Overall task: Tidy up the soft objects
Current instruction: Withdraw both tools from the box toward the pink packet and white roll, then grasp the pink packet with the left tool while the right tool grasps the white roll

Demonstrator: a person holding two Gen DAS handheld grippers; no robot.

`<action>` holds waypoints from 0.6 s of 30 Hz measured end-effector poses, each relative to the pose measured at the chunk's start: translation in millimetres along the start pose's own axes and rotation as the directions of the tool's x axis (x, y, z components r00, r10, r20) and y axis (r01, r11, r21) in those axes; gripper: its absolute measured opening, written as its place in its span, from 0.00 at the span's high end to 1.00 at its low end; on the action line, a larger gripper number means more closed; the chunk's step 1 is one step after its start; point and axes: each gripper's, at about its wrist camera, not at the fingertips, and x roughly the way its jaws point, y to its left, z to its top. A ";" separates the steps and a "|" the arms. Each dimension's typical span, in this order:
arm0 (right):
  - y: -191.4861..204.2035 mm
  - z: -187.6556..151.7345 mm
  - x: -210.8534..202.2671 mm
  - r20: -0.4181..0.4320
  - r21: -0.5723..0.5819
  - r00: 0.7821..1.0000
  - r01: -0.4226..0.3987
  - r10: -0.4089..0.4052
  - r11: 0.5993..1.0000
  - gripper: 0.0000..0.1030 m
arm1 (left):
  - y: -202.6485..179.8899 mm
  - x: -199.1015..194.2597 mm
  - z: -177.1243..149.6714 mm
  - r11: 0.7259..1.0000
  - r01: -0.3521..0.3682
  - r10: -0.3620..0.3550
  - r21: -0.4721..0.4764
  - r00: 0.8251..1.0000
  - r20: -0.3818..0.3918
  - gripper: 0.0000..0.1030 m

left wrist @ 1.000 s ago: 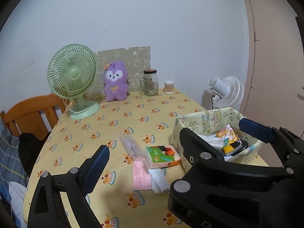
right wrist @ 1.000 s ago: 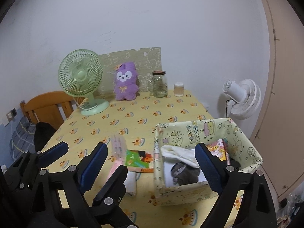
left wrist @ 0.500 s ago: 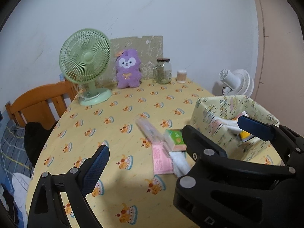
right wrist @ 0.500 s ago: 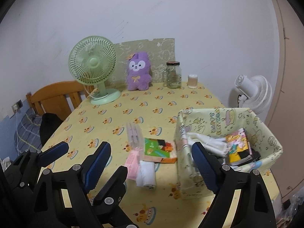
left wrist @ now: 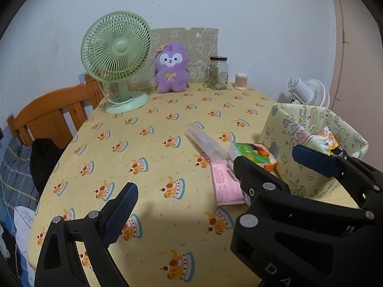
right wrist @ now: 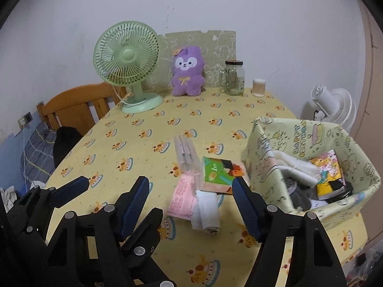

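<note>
Left gripper [right wrist: 101, 192] fingers apart, empty, over bench [right wrist: 148, 143]. Mid-bench: pink pack [right wrist: 182, 197], rolled white cloth [right wrist: 207, 215], green packet [right wrist: 220, 174] not yet binned. Right gripper [right wrist: 189, 204] fingers apart, empty. Box [right wrist: 299, 131] at right partly filled; roughly midway.

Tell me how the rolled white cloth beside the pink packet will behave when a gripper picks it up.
The rolled white cloth looks soft and limp, so it would probably sag and squash under the fingers. Its loose roll may unwind when lifted. It seems light, and it rests partly on the pink packet, so that might shift.
</note>
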 end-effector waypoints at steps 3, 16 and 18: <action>1.6 -2.5 10.5 -0.031 0.006 0.999 -0.016 0.016 1.000 0.33 | 3.7 7.3 -3.3 1.000 -0.001 0.001 -0.006 1.000 -0.021 0.07; 1.5 -13.7 47.1 -0.105 -0.030 0.992 0.062 -0.064 0.998 0.41 | 6.3 44.4 -15.1 1.000 -0.002 0.001 -0.001 0.993 -0.115 0.07; 0.4 -14.9 52.3 -0.119 -0.029 0.990 0.067 -0.070 0.997 0.44 | 6.5 49.7 -16.3 1.000 -0.001 0.001 0.000 0.992 -0.128 0.07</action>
